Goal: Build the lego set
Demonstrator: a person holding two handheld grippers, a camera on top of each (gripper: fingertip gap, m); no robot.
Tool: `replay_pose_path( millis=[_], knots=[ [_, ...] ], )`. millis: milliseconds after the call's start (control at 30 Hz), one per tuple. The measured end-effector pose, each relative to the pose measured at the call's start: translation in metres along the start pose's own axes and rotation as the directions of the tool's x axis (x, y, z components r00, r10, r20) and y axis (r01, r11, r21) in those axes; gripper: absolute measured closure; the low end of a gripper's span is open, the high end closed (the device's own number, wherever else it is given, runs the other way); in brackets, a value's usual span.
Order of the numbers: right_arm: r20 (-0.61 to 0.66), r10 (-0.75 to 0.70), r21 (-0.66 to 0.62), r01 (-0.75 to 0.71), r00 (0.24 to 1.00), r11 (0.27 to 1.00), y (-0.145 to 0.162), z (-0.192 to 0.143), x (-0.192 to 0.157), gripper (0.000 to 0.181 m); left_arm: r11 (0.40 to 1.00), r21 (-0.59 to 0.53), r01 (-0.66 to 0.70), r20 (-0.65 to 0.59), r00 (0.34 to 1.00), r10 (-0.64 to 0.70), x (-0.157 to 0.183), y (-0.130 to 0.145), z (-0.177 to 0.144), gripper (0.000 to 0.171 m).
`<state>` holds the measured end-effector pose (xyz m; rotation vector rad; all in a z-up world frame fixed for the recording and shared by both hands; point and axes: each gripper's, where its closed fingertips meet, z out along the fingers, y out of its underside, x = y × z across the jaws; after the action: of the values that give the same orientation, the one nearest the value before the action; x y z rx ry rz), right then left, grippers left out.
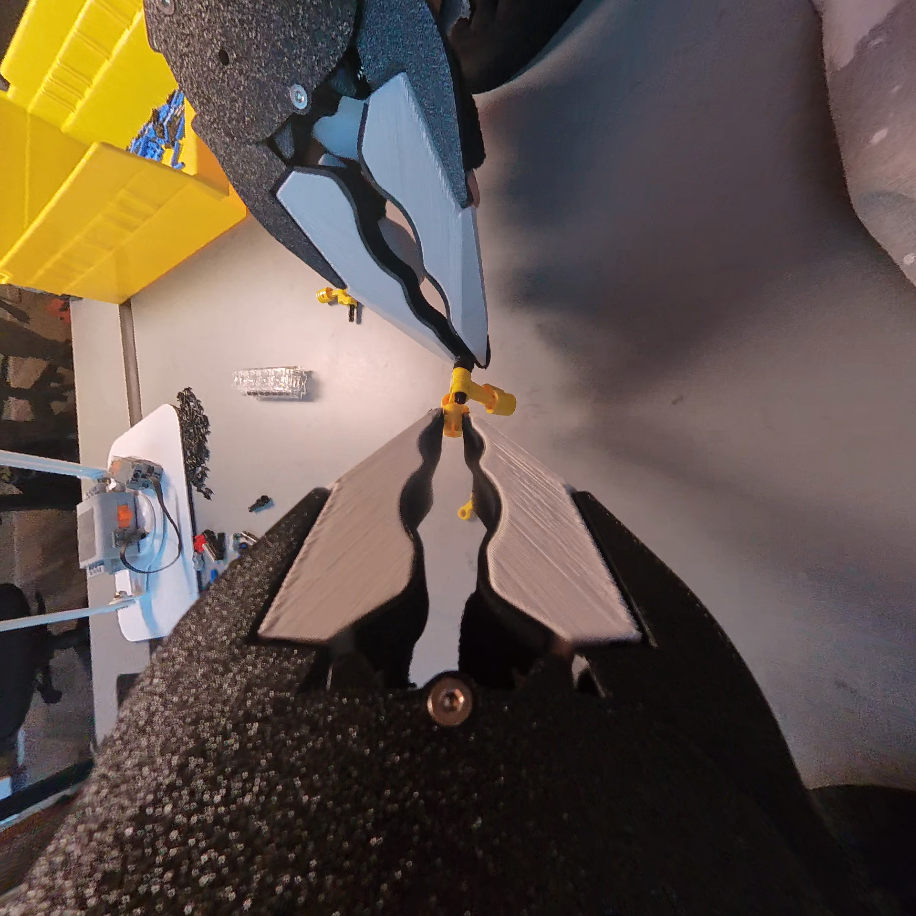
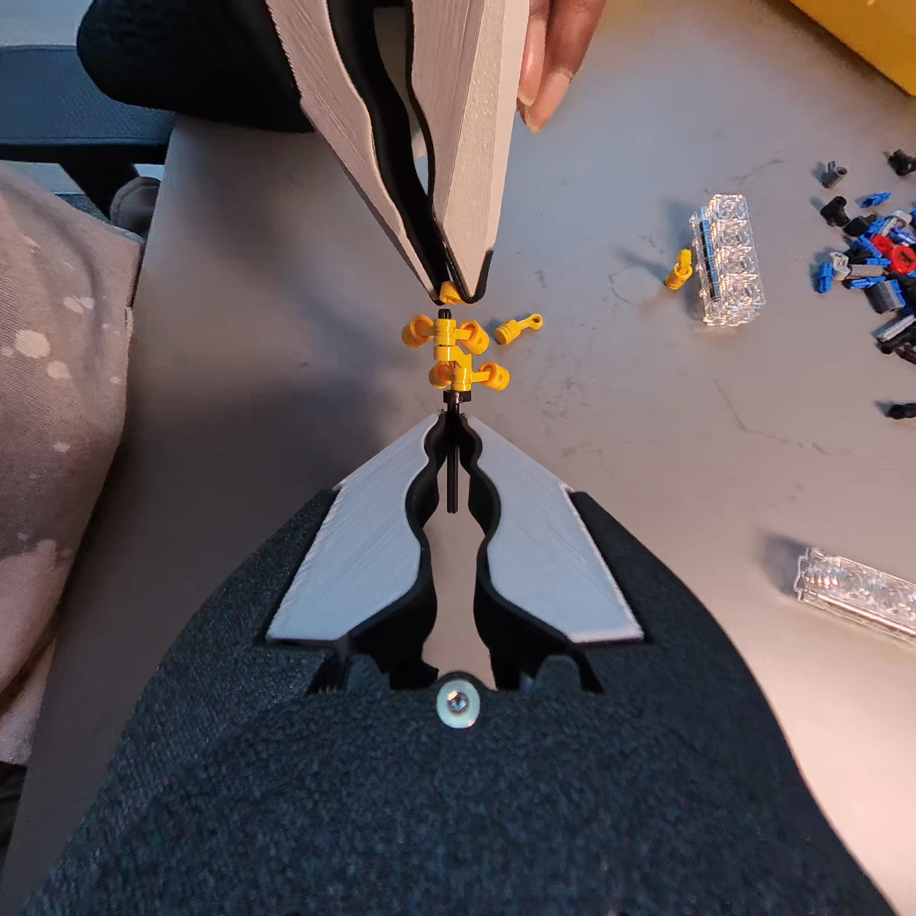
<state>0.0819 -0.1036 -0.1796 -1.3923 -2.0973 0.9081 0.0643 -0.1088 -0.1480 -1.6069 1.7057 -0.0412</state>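
The right gripper [image 2: 452, 421] is clamped on a thin black axle [image 2: 451, 466] that runs back between its fingers. Threaded on that axle just beyond the fingertips is the yellow crank assembly [image 2: 453, 354], a stack of yellow connectors with small yellow pistons sticking out to either side at two levels. The axle's black tip shows just above the assembly's top.

Directly beyond the assembly, the left gripper [image 2: 453, 295] points back toward it, pinching a small yellow piece [image 2: 450, 292] between its tips, held just off the axle's end and apart from it. In the left wrist view the same left gripper [image 1: 453, 419] is closed on the yellow piece [image 1: 452, 421], with the assembly [image 1: 471, 394] and the right gripper's tips [image 1: 471, 359] right past it.

A loose yellow piston [image 2: 518, 329] lies on the grey table [image 2: 619, 446] just right of the assembly. Farther right, a second yellow piston [image 2: 678, 270] lies beside a clear block [image 2: 726, 260], and beyond that sits a heap of blue, red, grey and black parts [image 2: 872, 267]. Another clear block [image 2: 857, 592] lies nearer, well right of the assembly. A person's fingers [image 2: 545, 64] show above the left gripper.
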Motion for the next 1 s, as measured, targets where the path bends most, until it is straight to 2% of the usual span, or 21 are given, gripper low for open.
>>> replay_pose_path(
  millis=[100, 267, 633, 867, 1000],
  knots=[
    [-0.015, 0.008, -0.023, -0.009, 1.000, 1.000, 0.004, 0.000, 0.003, 0.179, 0.998, -0.002, 0.067, 0.007, 0.998, -0.066, 0.001, 0.004, 0.005, 0.165],
    [-0.020, 0.031, -0.053, -0.032, 0.999, 0.998, 0.011, 0.003, 0.006, 0.179, 0.996, -0.036, 0.078, 0.034, 0.996, -0.077, 0.001, 0.008, 0.014, 0.165],
    [-0.006, 0.069, -0.094, -0.069, 0.998, 0.993, 0.016, 0.010, 0.004, 0.179, 0.995, -0.098, 0.027, 0.023, 0.999, -0.025, -0.007, 0.000, 0.029, 0.165],
    [-0.007, 0.087, -0.147, -0.087, 0.996, 0.985, 0.022, 0.014, 0.003, 0.179, 0.979, -0.192, -0.062, 0.026, 0.997, 0.068, -0.007, 0.002, 0.036, 0.165],
    [0.001, 0.095, -0.150, -0.094, 0.995, 0.984, 0.023, 0.013, 0.001, 0.179, 0.981, -0.188, -0.054, 0.026, 0.998, 0.060, -0.007, -0.001, 0.038, 0.166]
  ],
)
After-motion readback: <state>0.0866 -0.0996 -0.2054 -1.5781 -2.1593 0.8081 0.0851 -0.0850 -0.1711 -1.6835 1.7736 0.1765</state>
